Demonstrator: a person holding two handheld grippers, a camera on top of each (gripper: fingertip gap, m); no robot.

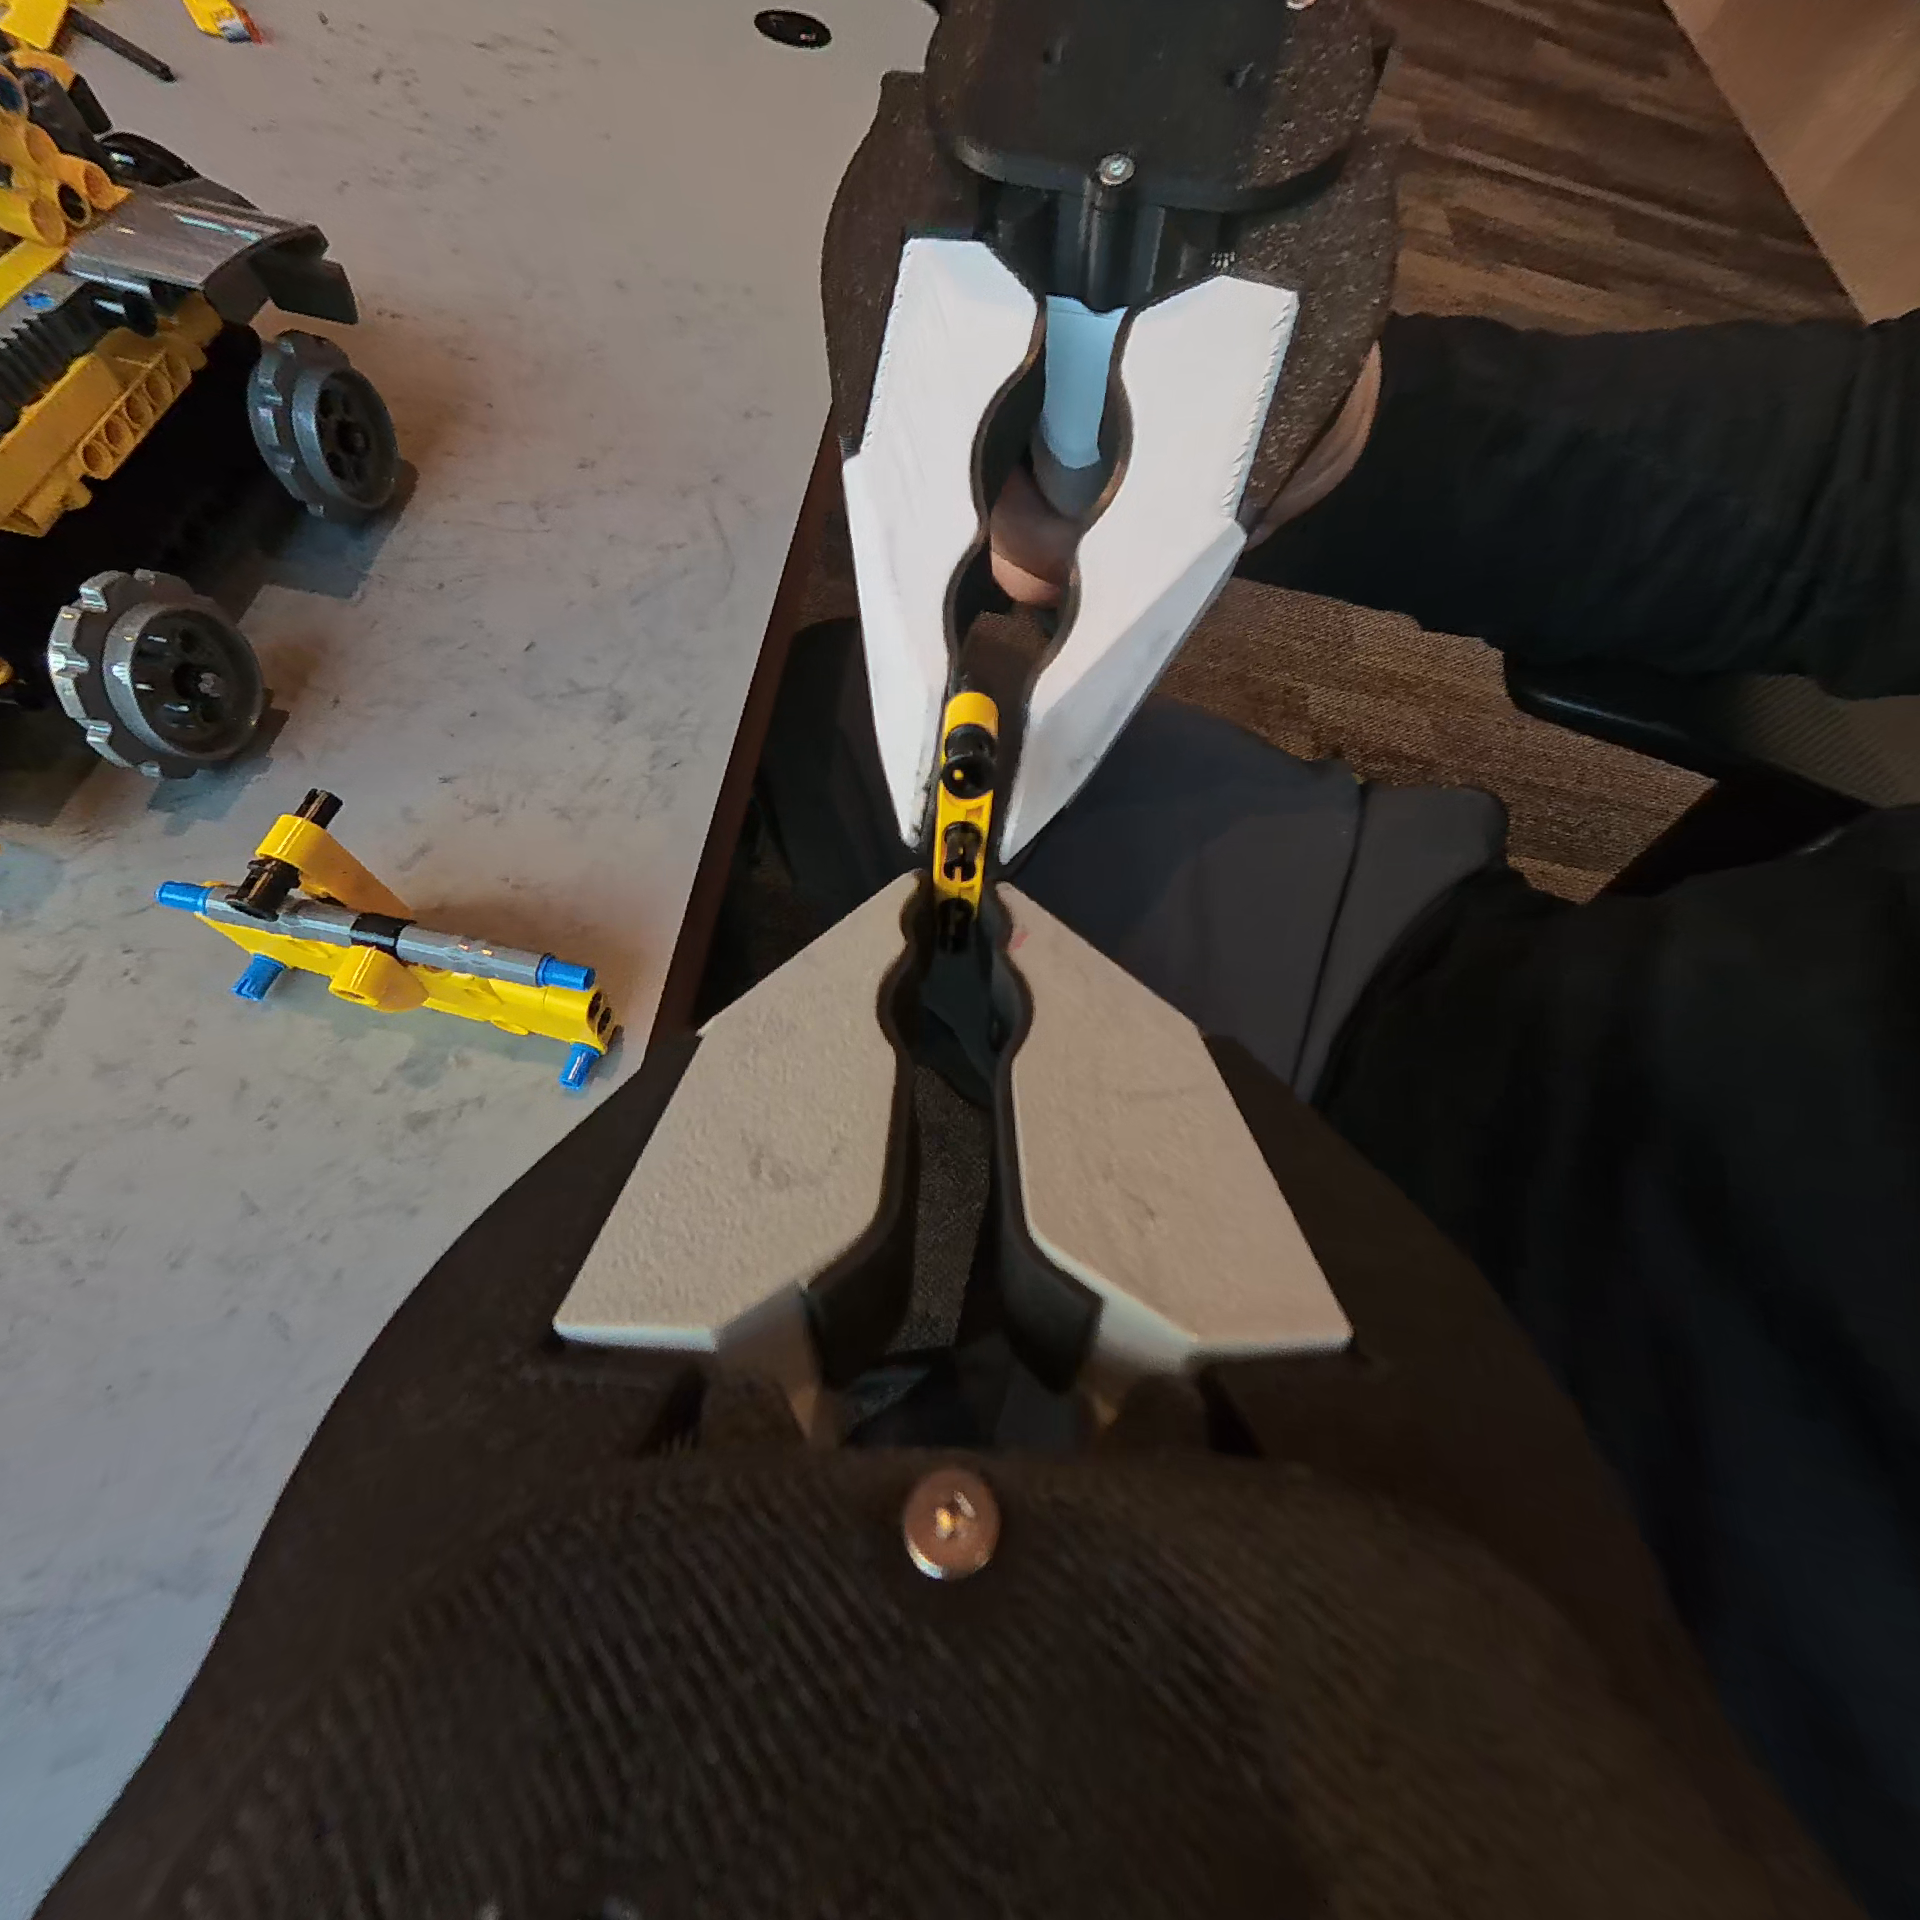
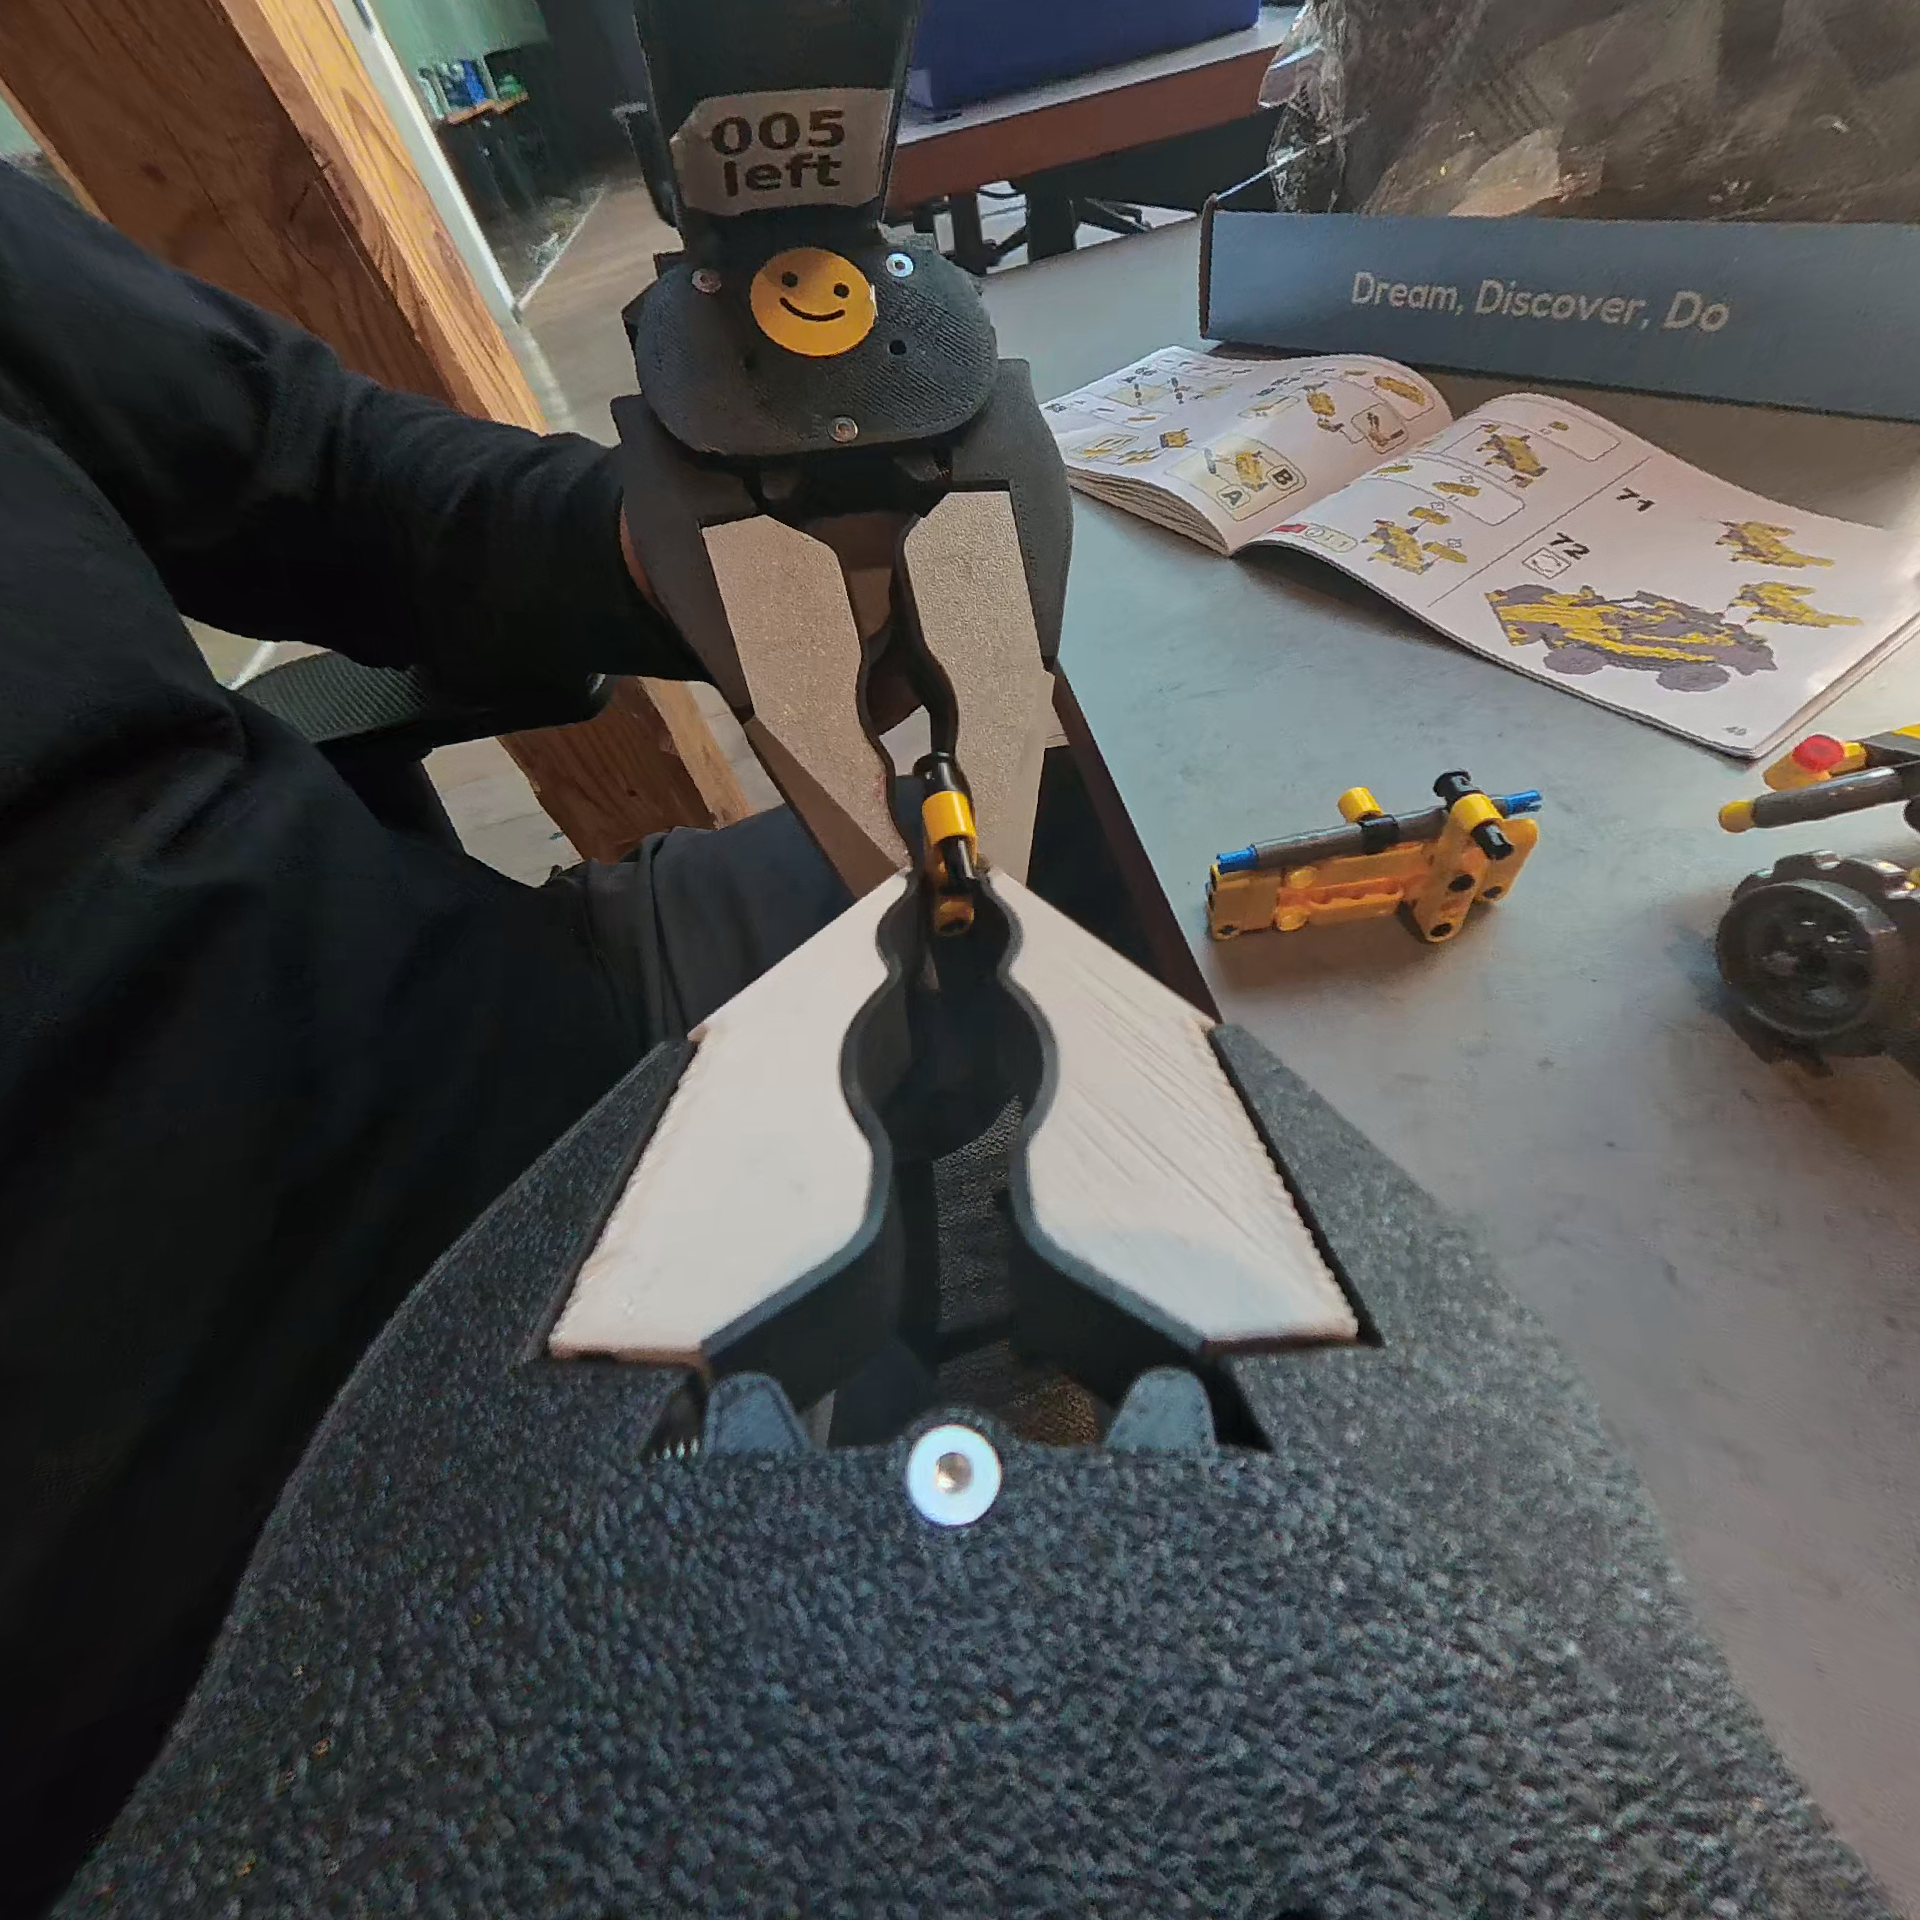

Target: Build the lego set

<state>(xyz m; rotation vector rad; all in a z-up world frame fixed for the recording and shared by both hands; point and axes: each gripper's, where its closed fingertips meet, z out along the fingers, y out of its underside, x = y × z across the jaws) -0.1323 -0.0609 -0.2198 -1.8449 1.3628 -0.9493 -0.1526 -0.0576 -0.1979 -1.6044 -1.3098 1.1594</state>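
My two grippers meet tip to tip in the air beside the table's edge, over a person's lap. Both are shut on one small yellow pinned beam (image 1: pixel 964 795) with black pins. In the left wrist view my left gripper (image 1: pixel 954 899) clamps its lower end, and the right gripper (image 1: pixel 962 831) comes from above and clamps its upper part. In the right wrist view my right gripper (image 2: pixel 948 885) holds the near end of the beam (image 2: pixel 948 831), and the left gripper (image 2: pixel 940 844), with a yellow smiley sticker, holds the far end.
On the grey table (image 1: pixel 520 520) lie a yellow and grey sub-assembly with blue pins (image 1: pixel 384 956) (image 2: pixel 1371 873), a yellow toy vehicle (image 1: pixel 114 395) with grey wheels (image 1: pixel 156 675) (image 2: pixel 1818 966), an open instruction booklet (image 2: pixel 1455 540) and a dark blue box (image 2: pixel 1558 301). A wooden post (image 2: pixel 260 260) stands left. Left and right tips are no more than a few centimetres apart. Both grippers' tips are roughly 20 cm from the yellow toy vehicle (image 1: pixel 114 395).
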